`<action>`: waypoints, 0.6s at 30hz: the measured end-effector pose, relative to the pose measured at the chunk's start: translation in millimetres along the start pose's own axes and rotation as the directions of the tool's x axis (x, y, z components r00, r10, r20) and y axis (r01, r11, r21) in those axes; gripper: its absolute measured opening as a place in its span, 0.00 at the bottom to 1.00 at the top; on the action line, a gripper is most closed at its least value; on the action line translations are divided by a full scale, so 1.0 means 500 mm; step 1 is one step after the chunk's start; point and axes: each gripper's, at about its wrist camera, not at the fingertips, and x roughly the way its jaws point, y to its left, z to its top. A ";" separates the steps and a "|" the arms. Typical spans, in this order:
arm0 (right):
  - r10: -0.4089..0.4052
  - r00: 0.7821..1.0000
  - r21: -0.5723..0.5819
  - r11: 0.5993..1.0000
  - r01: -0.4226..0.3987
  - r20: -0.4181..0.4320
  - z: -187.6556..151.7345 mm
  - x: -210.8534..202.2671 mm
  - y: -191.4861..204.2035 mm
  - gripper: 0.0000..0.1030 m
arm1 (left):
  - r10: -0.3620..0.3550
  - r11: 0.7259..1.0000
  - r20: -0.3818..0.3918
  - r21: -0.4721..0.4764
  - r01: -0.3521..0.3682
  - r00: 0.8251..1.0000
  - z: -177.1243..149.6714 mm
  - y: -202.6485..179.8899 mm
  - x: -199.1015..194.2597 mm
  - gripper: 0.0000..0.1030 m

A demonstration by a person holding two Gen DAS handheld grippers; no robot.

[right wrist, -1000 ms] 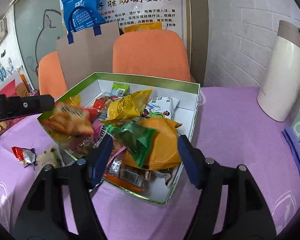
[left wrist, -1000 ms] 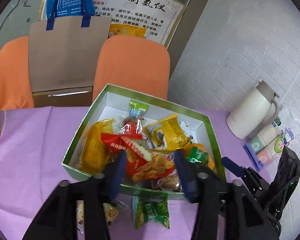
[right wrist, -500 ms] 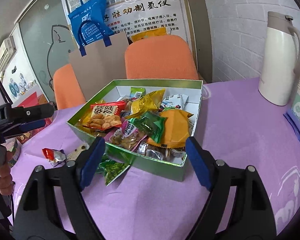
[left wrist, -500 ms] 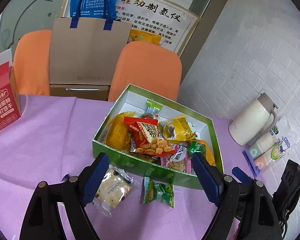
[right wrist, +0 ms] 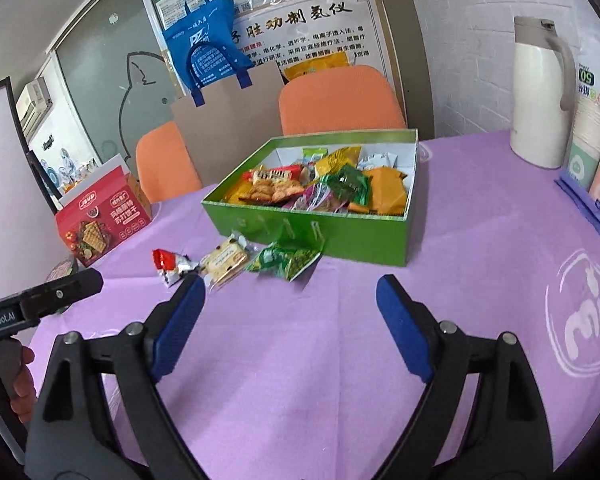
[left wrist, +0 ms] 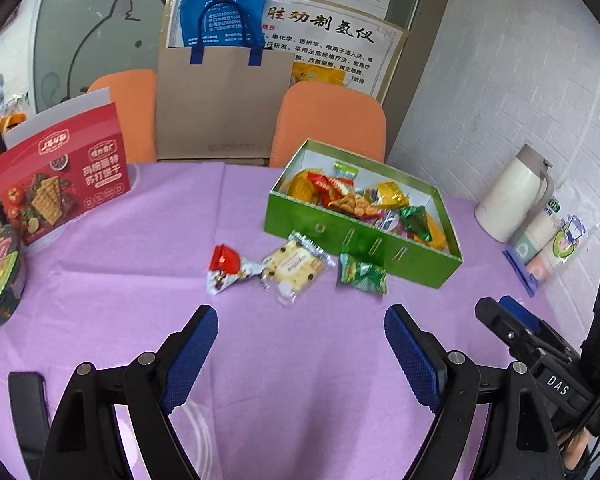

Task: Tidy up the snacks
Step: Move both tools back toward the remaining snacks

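- The green box (left wrist: 360,240) sits on the purple tablecloth (left wrist: 284,360), filled with snack packets.
- Three loose packets lie just in front of it: a green one (left wrist: 363,278), a cookie pack (left wrist: 294,266) and a red-and-silver one (left wrist: 227,269).
- Your left claw (left wrist: 300,350) is spread wide and empty, well short of them.
- Your right claw (right wrist: 286,320) is spread wide too, holding nothing.
- A white jug (left wrist: 514,196) stands to the right.
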 end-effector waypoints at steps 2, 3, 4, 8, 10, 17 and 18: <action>0.010 0.999 0.000 1.000 -0.010 -0.031 -0.026 0.009 0.008 0.85 | 0.015 1.000 -0.029 -0.012 -0.016 0.999 -0.033 0.022 0.006 0.85; 0.008 0.999 0.002 1.000 -0.008 -0.046 -0.036 0.014 0.011 0.85 | 0.020 1.000 -0.041 -0.022 -0.021 0.999 -0.046 0.029 0.010 0.85; 0.003 0.998 0.005 1.000 -0.002 -0.063 -0.046 0.022 0.014 0.85 | 0.018 0.999 -0.054 -0.034 -0.020 0.998 -0.059 0.038 0.015 0.85; -0.013 0.996 -0.009 1.000 0.013 -0.093 -0.061 0.042 0.031 0.85 | -0.001 0.996 -0.088 -0.093 -0.007 0.996 -0.093 0.076 0.031 0.85; -0.022 0.995 -0.017 1.000 0.021 -0.093 -0.060 0.047 0.036 0.85 | -0.006 0.995 -0.090 -0.103 -0.003 0.996 -0.095 0.088 0.033 0.85; -0.057 0.994 -0.007 0.998 0.056 -0.094 -0.042 0.083 0.032 0.81 | -0.012 0.993 -0.085 -0.116 0.002 0.996 -0.077 0.124 0.048 0.85; -0.063 0.993 -0.006 0.998 0.063 -0.098 -0.040 0.091 0.030 0.81 | -0.014 0.993 -0.086 -0.115 0.004 0.996 -0.074 0.128 0.053 0.85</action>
